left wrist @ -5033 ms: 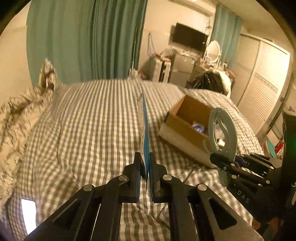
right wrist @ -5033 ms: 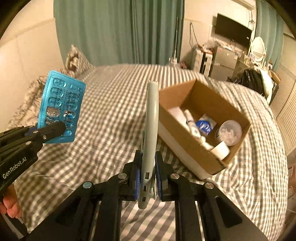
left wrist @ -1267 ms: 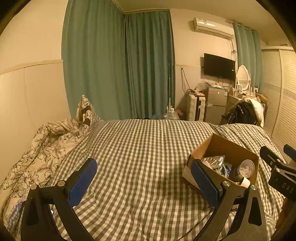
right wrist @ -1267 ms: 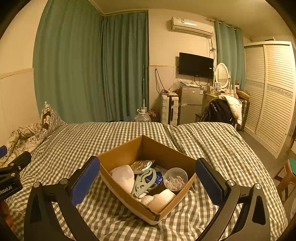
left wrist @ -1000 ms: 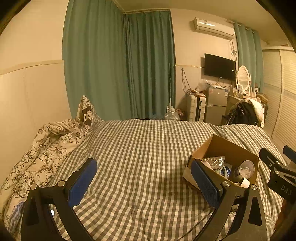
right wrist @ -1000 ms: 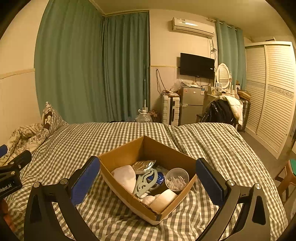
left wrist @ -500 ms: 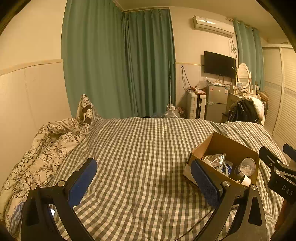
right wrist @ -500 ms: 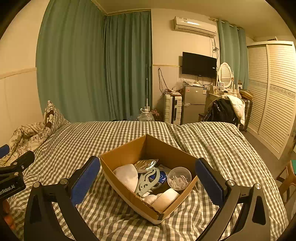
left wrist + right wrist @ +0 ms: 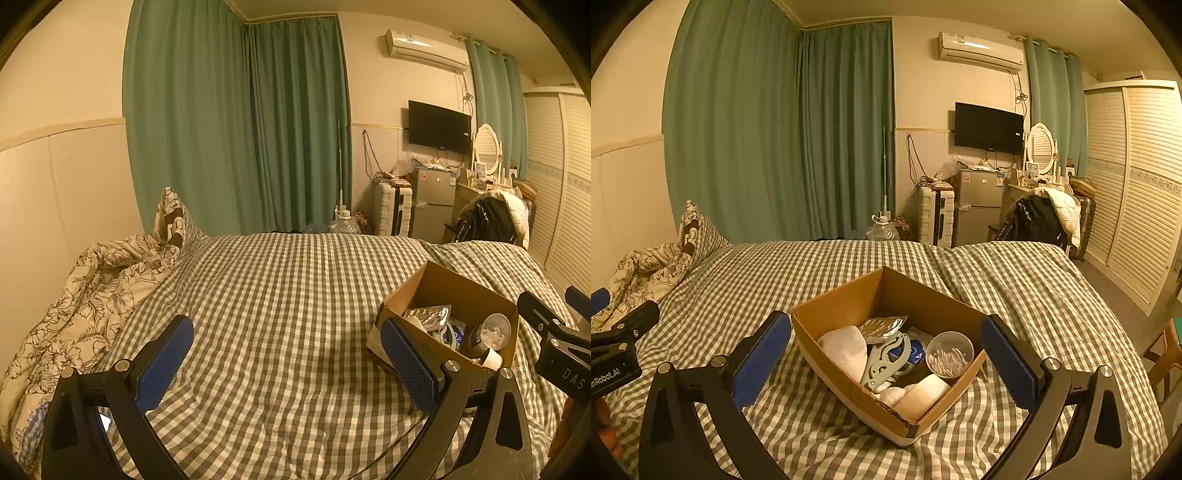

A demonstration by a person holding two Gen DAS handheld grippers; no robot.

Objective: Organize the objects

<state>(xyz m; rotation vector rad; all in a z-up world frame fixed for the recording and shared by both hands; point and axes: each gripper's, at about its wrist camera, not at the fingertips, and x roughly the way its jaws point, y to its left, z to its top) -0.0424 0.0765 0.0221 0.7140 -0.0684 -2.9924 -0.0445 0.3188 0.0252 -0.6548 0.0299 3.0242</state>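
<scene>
My left gripper (image 9: 286, 363): blue-padded fingers spread wide, holding nothing, above grey-and-white checked bedspread (image 9: 280, 302). My right gripper (image 9: 886, 360): fingers wide apart too, empty, framing open brown cardboard box (image 9: 849, 295) on bedspread. Inside box I see grey-blue plastic folding hanger (image 9: 886, 360), crumpled silver foil blister pack (image 9: 882, 326), clear round tub of cotton swabs (image 9: 949, 354), white pouch (image 9: 846, 349). Floral duvet (image 9: 85, 288) bunched at left edge of bed.
</scene>
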